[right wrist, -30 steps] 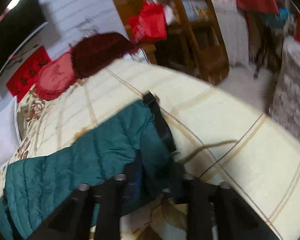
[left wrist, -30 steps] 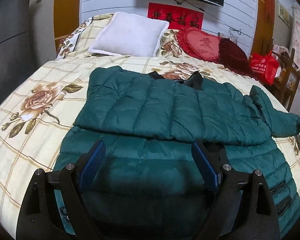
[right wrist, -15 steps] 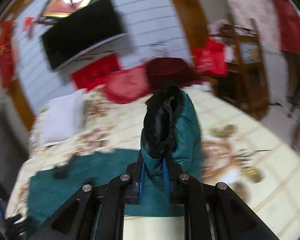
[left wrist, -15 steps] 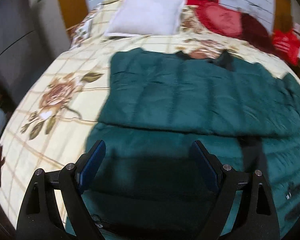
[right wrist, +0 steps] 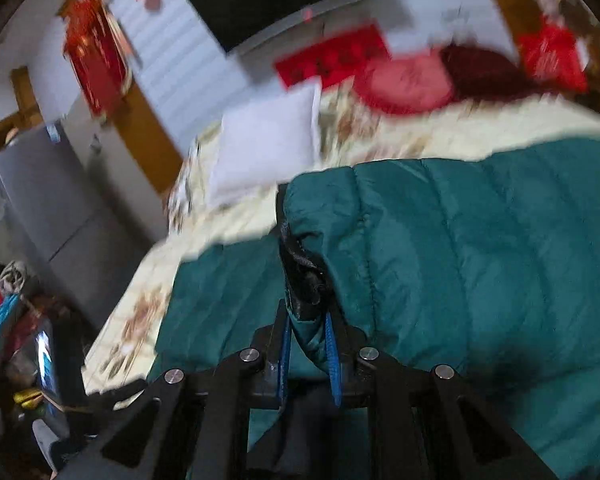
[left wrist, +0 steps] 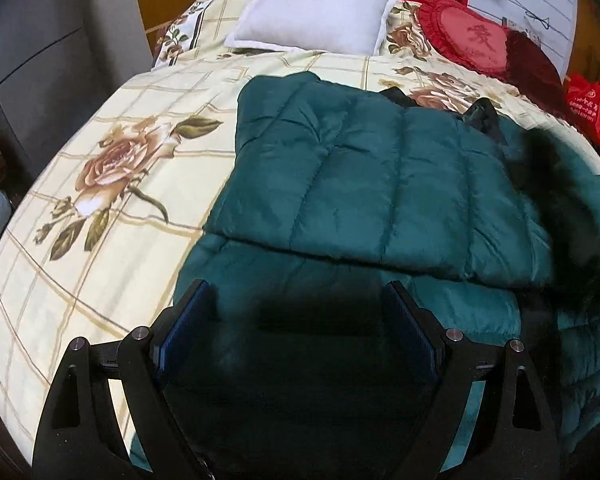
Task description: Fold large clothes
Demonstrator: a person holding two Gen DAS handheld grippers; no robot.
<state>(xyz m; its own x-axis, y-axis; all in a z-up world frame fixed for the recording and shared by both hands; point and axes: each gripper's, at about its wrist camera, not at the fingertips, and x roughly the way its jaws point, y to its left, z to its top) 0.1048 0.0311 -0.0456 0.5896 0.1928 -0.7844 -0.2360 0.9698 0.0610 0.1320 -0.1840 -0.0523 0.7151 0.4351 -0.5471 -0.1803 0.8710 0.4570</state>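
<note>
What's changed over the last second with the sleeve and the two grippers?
The right gripper, shut on the sleeve cuff throughout, lifted it off the bedspread and carried it over the jacket toward the pillow side. In the left view the sleeve now shows blurred at the right edge. The left gripper stayed open above the near hem; the earlier fold is unchanged.

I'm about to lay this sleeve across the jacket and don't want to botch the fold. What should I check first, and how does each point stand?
1. Right gripper shut on the sleeve cuff: ok.
2. Left gripper open, holding nothing, above the jacket hem: ok.
3. Jacket's far half already folded flat over the near half: ok.
4. Sleeve free of twists: cannot tell, blurred.
5. White pillow and red cushion lie apart from the jacket: ok.
</note>
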